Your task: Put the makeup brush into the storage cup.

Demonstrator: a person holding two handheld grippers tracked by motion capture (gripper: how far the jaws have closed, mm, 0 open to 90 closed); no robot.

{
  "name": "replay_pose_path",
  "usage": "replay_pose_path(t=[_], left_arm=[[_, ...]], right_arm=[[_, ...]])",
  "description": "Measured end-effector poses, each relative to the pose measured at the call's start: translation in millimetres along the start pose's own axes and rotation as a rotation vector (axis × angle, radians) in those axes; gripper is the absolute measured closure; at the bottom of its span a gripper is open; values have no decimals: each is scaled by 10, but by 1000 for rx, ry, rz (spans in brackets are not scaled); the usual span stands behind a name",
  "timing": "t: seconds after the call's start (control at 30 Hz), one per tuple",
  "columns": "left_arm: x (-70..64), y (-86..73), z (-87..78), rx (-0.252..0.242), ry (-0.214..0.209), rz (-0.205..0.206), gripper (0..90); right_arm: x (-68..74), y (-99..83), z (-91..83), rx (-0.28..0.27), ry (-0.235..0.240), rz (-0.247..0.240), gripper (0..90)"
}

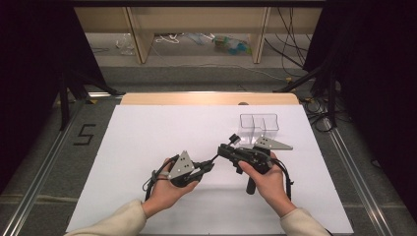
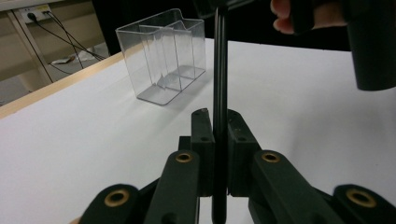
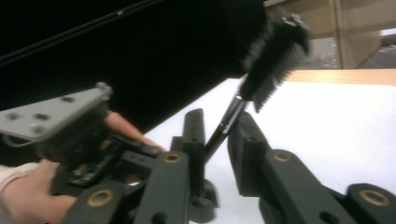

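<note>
Left gripper point(image 2: 219, 128): matte black jaws pressed onto a thin glossy black rod-shaped brush handle point(image 2: 219, 70), clamped between flat jaw pads. The handle runs straight up the left gripper view, round in section, smooth finish.

Right gripper point(image 3: 219, 133): jaws stand a little apart, handle passing diagonally between them. It lies against the left jaw's inner face; contact with the right jaw I cannot tell. Brass-coloured pivot bushings on both sets of linkages.

Brush head point(image 3: 275, 51): black, dense short bristles in comb-like rows, slightly blurred, sits above the right gripper's jaw tips. In the high view the small dark brush head point(image 1: 234, 139) pokes out beyond the right gripper point(image 1: 227, 149), with the left gripper point(image 1: 209, 166) just beside it, held above the table mid-front.

Each gripper carries a grey triangular metal plate point(image 1: 181, 164) with screw holes.

Beyond: clear rigid plastic organiser box point(image 1: 259, 124), rectangular, split by inner partition walls, standing upright on the matte white sheet covering the table point(image 1: 147, 147), well apart from the brush. Pale wooden table edge point(image 1: 206, 98) at the far side.
</note>
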State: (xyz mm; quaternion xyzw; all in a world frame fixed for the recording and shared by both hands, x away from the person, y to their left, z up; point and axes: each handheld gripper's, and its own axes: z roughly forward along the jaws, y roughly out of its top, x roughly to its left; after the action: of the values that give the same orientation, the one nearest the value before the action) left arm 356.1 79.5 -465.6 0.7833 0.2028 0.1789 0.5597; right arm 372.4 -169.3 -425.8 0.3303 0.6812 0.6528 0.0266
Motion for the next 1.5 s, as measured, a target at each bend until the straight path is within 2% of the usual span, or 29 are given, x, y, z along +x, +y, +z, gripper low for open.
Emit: replay_pose_path(t=[0.03, 0.1, 0.13, 0.4, 0.43, 0.73, 0.77, 0.8, 0.93, 1.03, 1.1, 1.13, 1.2, 1.27, 1.3, 1.33, 1.47, 1.5], left_arm=[[-1, -3, 5, 3, -5, -7, 820], [-5, -4, 9, 7, 0, -3, 765], [-9, -3, 13, 11, -2, -1, 729], [-35, 26, 4, 19, -12, 2, 512], [-38, 27, 6, 11, -20, 2, 494], [-47, 37, -46, -5, -66, -36, 316], [-48, 42, -58, -6, -66, -36, 299], [-46, 44, -63, -11, -71, -39, 286], [-36, 57, -119, -17, -71, -42, 260], [-16, 61, -170, -26, -66, -48, 253], [3, 63, -193, -35, -60, -51, 247], [8, 63, -207, -35, -53, -57, 246], [23, 67, -229, -41, -49, -54, 245], [27, 69, -248, -47, -46, -58, 245], [32, 71, -261, -49, -43, -61, 245], [41, 73, -273, -52, -43, -58, 245], [60, 84, -325, -71, -34, -65, 243], [62, 86, -345, -67, -28, -69, 243]], right_arm=[[12, 2, 5, -8, 7, -9, 853], [36, 9, 11, 4, 8, -40, 856], [37, 9, 12, 6, 8, -40, 856], [47, 73, -40, 35, -57, -122, 857], [45, 85, -61, 52, -68, -131, 857], [19, 127, -125, 65, -114, -179, 857], [2, 134, -130, 58, -124, -208, 857], [14, 134, -139, 71, -123, -185, 857], [6, 136, -149, 66, -128, -191, 857], [4, 147, -177, 93, -139, -199, 856], [0, 145, -175, 77, -138, -198, 856], [-15, 150, -174, 64, -142, -221, 856], [-18, 150, -171, 54, -139, -224, 856], [-1, 147, -180, 70, -136, -200, 856], [-13, 150, -179, 60, -139, -219, 856], [-5, 147, -180, 63, -135, -205, 856], [-20, 166, -210, 67, -146, -228, 856], [-9, 164, -217, 74, -139, -206, 856]])
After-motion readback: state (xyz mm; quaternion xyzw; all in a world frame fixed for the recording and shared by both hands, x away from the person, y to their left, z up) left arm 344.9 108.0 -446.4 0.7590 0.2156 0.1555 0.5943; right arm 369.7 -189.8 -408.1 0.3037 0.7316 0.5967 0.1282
